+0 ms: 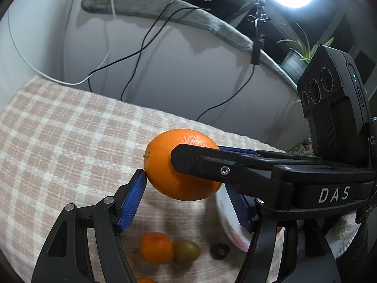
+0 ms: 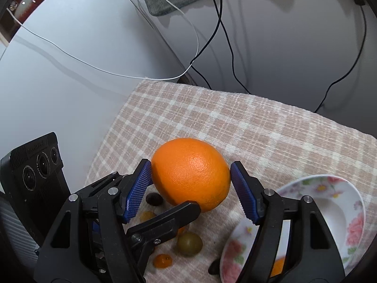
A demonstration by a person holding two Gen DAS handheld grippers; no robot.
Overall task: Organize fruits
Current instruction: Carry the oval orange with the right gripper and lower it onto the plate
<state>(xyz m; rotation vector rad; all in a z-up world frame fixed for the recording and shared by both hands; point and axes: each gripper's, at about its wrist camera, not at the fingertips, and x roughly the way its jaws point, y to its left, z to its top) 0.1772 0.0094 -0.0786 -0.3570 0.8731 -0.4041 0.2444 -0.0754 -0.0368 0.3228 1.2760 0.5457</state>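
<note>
Orange (image 1: 179, 172) clamped between both grippers; "DAS" printed on right gripper (image 1: 196, 162)

A checked cloth (image 2: 235, 122) covers the table; behind it hang black cables (image 1: 141, 54) and a white one (image 2: 94, 63) — grey mat (image 1: 165, 7) above.

Both wrist views look steeply down, close on the shared orange (image 1: 181, 165) over checked cloth (image 2: 247, 122).
</note>
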